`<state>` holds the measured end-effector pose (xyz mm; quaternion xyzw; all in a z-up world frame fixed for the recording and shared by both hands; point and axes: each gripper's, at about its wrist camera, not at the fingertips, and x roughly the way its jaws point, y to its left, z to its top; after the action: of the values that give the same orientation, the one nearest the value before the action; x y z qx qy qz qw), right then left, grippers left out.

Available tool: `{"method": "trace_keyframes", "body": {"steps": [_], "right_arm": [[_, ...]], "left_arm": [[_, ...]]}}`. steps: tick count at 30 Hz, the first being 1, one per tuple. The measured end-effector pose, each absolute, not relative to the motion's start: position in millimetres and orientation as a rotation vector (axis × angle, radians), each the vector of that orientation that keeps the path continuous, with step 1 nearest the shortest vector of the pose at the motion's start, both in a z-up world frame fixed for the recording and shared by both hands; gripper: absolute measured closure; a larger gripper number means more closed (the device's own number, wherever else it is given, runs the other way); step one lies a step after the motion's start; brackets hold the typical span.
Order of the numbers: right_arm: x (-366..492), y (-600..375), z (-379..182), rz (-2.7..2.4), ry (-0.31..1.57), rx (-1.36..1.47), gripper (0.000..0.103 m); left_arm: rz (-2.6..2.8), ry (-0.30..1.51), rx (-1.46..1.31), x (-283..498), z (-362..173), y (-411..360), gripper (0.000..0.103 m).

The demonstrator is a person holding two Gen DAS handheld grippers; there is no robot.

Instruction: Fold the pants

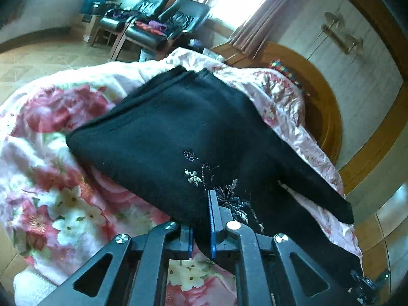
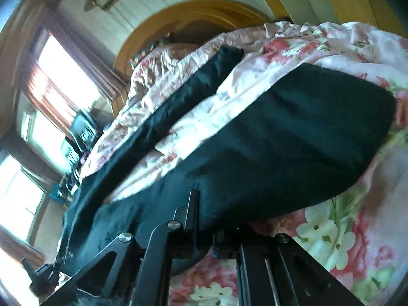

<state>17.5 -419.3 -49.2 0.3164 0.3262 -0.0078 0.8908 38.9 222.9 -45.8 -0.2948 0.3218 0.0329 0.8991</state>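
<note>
The pants are showing black all over, with a small silvery floral embroidery sparkling near the blue-edged pads of the black left gripper. In the right wrist view the same pants are reading black with a faint teal cast, and the right gripper is showing black with silver screws. The blanket is displaying big pink and red roses with white blossoms and green leaves on a pale pink ground. The headboard is glowing honey-orange wood. The curtains are hanging dusty pink. The armchairs are shining glossy black. The floor tiles are looking tan.
</note>
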Motion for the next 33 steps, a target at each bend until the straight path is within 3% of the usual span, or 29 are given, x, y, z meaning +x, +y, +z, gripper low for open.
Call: {"method": "trace_keyframes", "body": {"steps": [2,4,5,9,11,12,13,14,15,26,33], "right_arm": [[17.8,-423.9,-54.1,-0.022,0.68,0.69,0.083],[14.7,-432.3,-58.5,-0.044,0.676,0.743,0.058],[11.1,-438.4,-60.0,-0.064,0.661,0.781,0.05],[-5.9,-466.6,-60.5,-0.125,0.568,0.907,0.047],[-10.2,-477.8,-64.0,-0.167,0.551,0.933,0.052],[-10.1,-481.3,-66.1,-0.173,0.555,0.941,0.063],[-9.9,-483.8,-68.5,-0.183,0.564,0.943,0.081],[-10.2,-486.1,-71.0,-0.199,0.575,0.941,0.09],[-11.2,-487.4,-72.2,-0.201,0.574,0.948,0.093],[-32.4,-467.9,-3.9,-0.176,0.441,0.751,0.094],[-31.3,-481.8,-41.7,-0.286,0.577,0.823,0.094]], "left_arm": [[0.082,0.662,-0.619,41.9,-47.6,226.0,0.075],[0.093,0.649,-0.642,42.0,-50.2,233.0,0.064],[0.105,0.648,-0.663,43.1,-52.6,239.3,0.062],[0.169,0.627,-0.79,42.0,-65.8,270.0,0.061],[0.181,0.604,-0.844,42.1,-68.8,281.9,0.061],[0.18,0.593,-0.862,40.8,-69.8,285.8,0.063],[0.187,0.592,-0.865,39.7,-69.9,287.1,0.08],[0.189,0.595,-0.86,38.6,-69.4,286.7,0.094],[0.194,0.598,-0.847,37.4,-67.9,285.5,0.095],[0.167,0.45,-0.733,-7.3,-1.6,277.3,0.097],[0.273,0.571,-0.63,-3.0,-27.6,273.3,0.096]]}}
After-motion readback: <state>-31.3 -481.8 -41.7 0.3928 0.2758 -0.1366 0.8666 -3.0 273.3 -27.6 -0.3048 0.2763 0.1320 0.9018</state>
